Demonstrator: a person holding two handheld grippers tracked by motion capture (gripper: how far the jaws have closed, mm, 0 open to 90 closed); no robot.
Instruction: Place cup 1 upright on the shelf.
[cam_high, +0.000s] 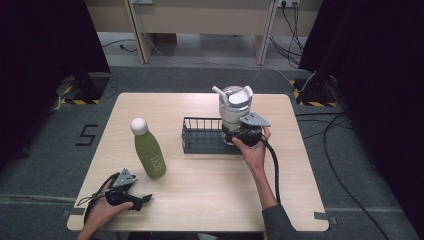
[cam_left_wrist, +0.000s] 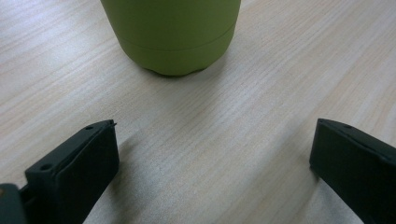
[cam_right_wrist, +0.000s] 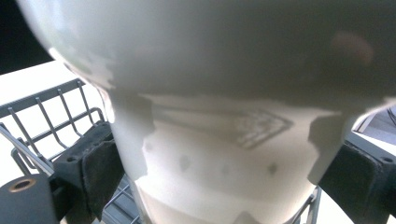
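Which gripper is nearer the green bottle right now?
Left. The left gripper sits open just short of the green bottle; the right gripper grips the white tumbler at the wire basket.

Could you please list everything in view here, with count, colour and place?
tumbler: one, white with a clear lid and straw, at the right end of the wire basket, gripped by the right claw
wire basket: one, dark grey, at the middle of the table
water bottle: one, green with a white cap, upright on the table left of the basket
table: one, light wood, at the centre of the high view
cables: several, black, on the grey floor to the right
left claw: one, black, open, low near the table's front left, pointing at the bottle
right claw: one, black, shut on the tumbler's lower body
hands: two, each holding a claw
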